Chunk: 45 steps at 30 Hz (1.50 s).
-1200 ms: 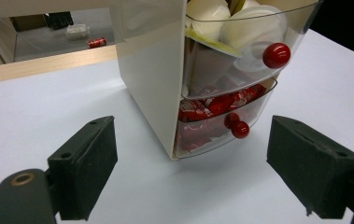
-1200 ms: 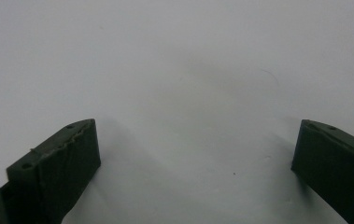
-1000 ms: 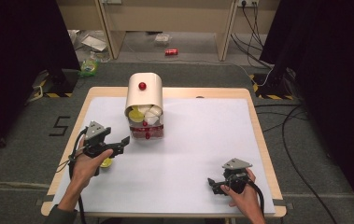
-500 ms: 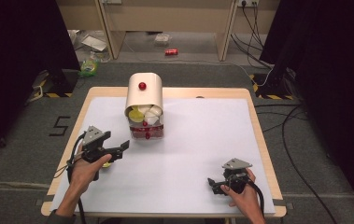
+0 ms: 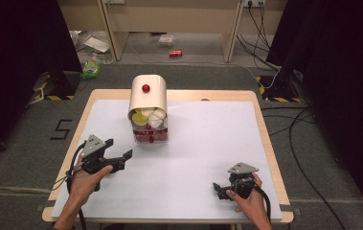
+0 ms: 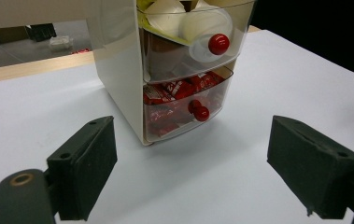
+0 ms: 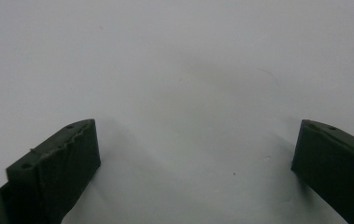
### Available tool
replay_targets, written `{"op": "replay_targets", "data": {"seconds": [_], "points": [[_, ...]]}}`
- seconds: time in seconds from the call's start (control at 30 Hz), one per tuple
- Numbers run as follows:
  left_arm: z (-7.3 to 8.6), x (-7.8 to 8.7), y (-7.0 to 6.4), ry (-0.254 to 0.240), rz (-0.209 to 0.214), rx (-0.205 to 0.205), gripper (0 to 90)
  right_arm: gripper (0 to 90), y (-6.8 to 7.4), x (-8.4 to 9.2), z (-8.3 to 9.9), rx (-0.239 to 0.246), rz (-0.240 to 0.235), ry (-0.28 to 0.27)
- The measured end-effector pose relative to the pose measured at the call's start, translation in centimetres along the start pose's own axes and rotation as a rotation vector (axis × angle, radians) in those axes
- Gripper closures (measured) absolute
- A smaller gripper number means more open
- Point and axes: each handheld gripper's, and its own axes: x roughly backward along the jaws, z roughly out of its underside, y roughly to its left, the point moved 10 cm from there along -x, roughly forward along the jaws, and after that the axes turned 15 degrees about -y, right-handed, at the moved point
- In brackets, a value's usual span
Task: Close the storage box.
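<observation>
**Lining up the left tool on the lower drawer knob**

Approaching the small drawer unit [image 5: 149, 112] looks like the step in hand, and it will go best if the left tool [image 5: 121, 158] is brought in low and level, so that the lower red knob [image 6: 201, 112] ends up centred between the jaws before they close. The jaws stand wide apart with nothing between them, which leaves room to correct sideways on the way in. Close only on the knob itself, not on the clear drawer front, and pull straight out along the drawer's own line; a slanted pull could drag the light unit across the table [image 5: 203, 143] instead of opening it.

From the left tool, the unit stands ahead and a little to the left, near but not touching. Its lower drawer [image 6: 184, 109], full of red wrappers, faces the jaws, and the knob sits roughly midway between them, farther on. The upper drawer [image 6: 191, 39], with pale items and its own red knob [image 6: 218, 44], lies above that line.

The right tool [image 5: 223, 190] rests low over bare table, well apart from the unit, jaws apart and empty.
</observation>
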Motion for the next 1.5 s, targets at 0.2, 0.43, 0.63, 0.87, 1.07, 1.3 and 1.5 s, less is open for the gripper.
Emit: {"op": "replay_targets", "data": {"seconds": [0.2,0.43,0.63,0.87,1.07,1.3,1.5], "points": [[0.6,0.8,0.2,-0.007,-0.002,0.008,15.2,1.0,0.0,0.0,0.0,0.001,-0.001,-0.001],[1.3,1.7,0.3,-0.006,-0.002,0.015,15.1,1.0,0.0,0.0,0.0,0.001,-0.001,-0.001],[2.0,2.1,0.3,-0.008,-0.001,0.013,15.1,1.0,0.0,0.0,0.0,0.001,-0.001,0.000],[2.9,2.8,0.4,-0.017,-0.004,0.028,15.0,1.0,0.0,0.0,0.0,0.001,-0.001,0.000],[3.5,3.2,0.3,-0.008,-0.001,0.016,14.9,1.0,0.0,0.0,0.0,0.001,-0.001,0.000],[4.3,3.5,-0.1,-0.006,0.006,-0.004,14.9,1.0,0.0,0.0,0.0,0.000,-0.001,0.000],[5.1,3.9,-0.6,-0.003,0.014,-0.011,14.9,1.0,0.0,0.0,0.0,0.000,-0.001,0.000]]}}
